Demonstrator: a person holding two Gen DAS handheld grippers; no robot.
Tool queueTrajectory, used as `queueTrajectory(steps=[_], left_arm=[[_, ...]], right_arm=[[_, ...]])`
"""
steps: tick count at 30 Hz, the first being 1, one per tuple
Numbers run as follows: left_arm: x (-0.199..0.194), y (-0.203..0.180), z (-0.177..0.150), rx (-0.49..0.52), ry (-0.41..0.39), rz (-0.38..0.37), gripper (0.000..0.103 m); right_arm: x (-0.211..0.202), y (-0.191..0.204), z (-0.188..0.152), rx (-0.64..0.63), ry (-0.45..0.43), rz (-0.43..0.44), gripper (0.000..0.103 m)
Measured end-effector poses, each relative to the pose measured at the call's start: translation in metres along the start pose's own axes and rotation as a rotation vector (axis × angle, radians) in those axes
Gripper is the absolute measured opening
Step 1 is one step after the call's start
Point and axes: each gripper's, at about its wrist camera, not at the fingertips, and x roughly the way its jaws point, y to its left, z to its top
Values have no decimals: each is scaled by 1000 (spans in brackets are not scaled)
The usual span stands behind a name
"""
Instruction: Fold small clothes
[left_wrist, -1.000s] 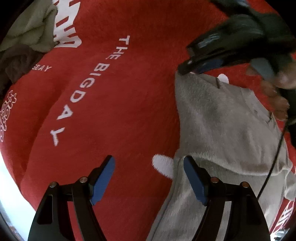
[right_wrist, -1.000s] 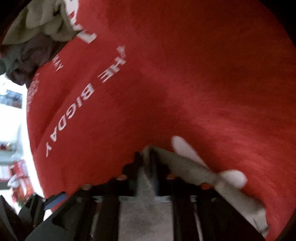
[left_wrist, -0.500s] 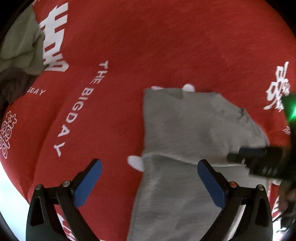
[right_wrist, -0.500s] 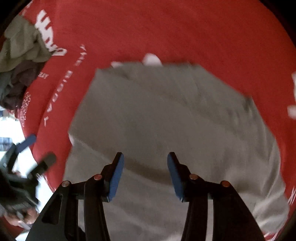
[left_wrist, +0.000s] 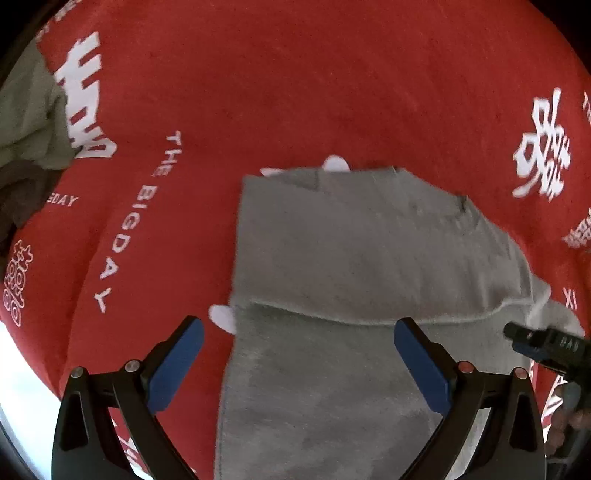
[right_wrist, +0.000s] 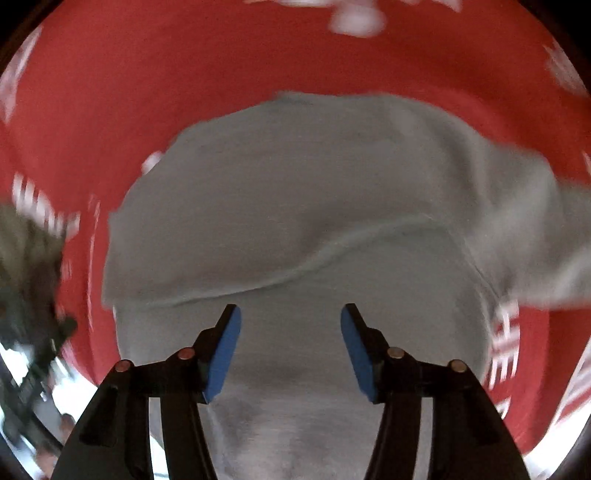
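Grey fleece is what matters here: a small grey garment (left_wrist: 354, 258) lies flat on a red cloth printed with white lettering (left_wrist: 295, 92), its far part doubled over the near part so that a folded edge runs across it just ahead of both sets of tongs. White tabs (left_wrist: 334, 163) poke out along its far and left edges; what they are is unclear from these views.

The left gripper (left_wrist: 295, 365) hovers over the garment's near left portion with its blue pads spread wide and nothing between them. The right gripper (right_wrist: 290, 350) hangs above the middle of the near layer, jaws likewise parted and empty; its view is smeared by motion blur. In the left wrist view the right tool's dark tip appears at the garment's right end, beside a loose bunched corner (left_wrist: 546, 306).

Both tongs being empty and above the fabric suggests one fold is laid down and neither has yet taken a new hold. The next fold likely needs a pinch on an edge or corner, and the untidy right corner may want straightening first. Soft fleece should crease loosely and could spring back.

A heap of olive and dark clothes (left_wrist: 29, 140) waits at the cloth's far left, probably unfolded pieces kept well apart from the working spot.
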Motion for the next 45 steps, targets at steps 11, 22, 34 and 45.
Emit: queueTrajectory(steps=[11, 22, 34, 45], left_arm=[[1, -51, -10, 105, 77, -65, 103], [-5, -93, -22, 208, 111, -67, 103], [-2, -162, -44, 357, 184, -43, 103], [-3, -213, -57, 434, 190, -96, 103]], right_arm=[[23, -33, 42, 203, -54, 161, 6], [-8, -52, 15, 24, -46, 60, 31], [-56, -118, -51, 160, -51, 104, 62], [-63, -157, -68, 246, -47, 248, 77]])
